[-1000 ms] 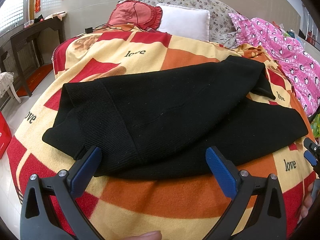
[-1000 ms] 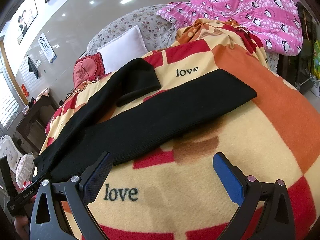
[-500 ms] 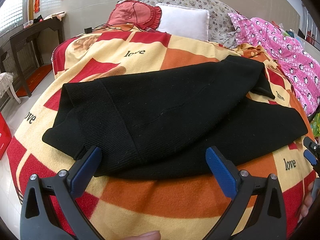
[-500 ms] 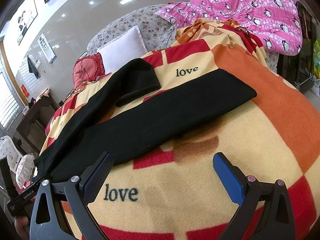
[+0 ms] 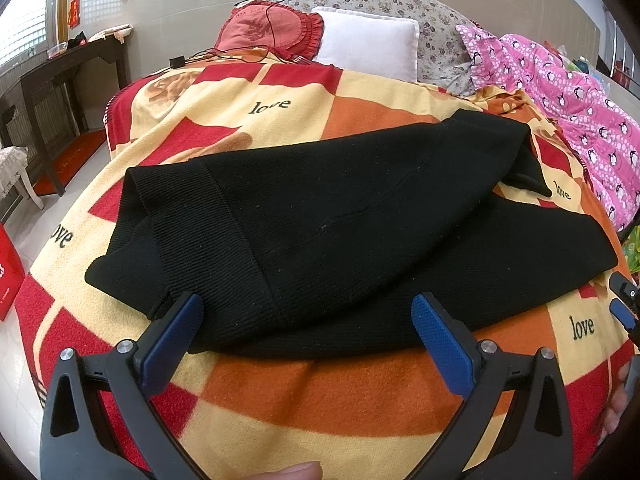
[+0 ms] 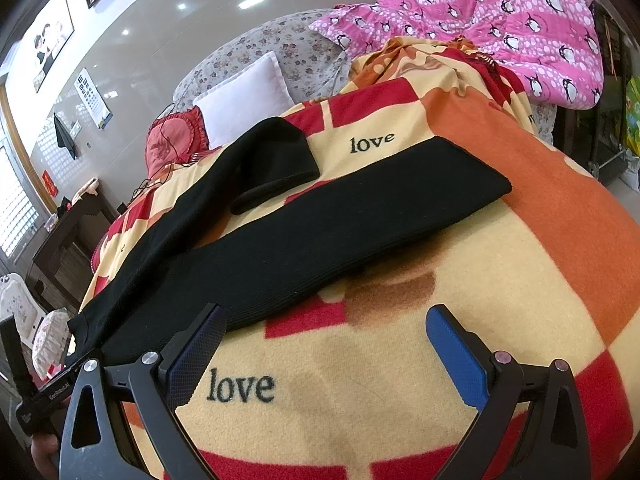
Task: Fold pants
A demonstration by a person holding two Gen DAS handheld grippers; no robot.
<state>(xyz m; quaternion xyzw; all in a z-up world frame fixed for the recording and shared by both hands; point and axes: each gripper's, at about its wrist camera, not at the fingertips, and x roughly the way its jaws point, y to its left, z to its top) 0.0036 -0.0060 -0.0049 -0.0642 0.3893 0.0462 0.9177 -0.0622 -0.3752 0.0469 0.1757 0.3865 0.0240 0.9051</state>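
Note:
Black knit pants (image 5: pixel 340 232) lie spread on a red, orange and yellow blanket (image 5: pixel 320 392), waistband at the left, the two legs running right, the far leg's cuff curled over. My left gripper (image 5: pixel 308 320) is open and empty, just short of the pants' near edge by the waistband. In the right wrist view the pants (image 6: pixel 320 232) stretch from lower left to the near leg's cuff at the right. My right gripper (image 6: pixel 324 328) is open and empty over bare blanket (image 6: pixel 400 400), its left finger close to the near leg's edge.
A white pillow (image 5: pixel 366 46), a red cushion (image 5: pixel 268 30) with a cable and a floral pillow lie at the bed's head. A pink penguin quilt (image 5: pixel 568 112) is heaped at the right. A dark wooden table (image 5: pixel 68 76) stands left of the bed.

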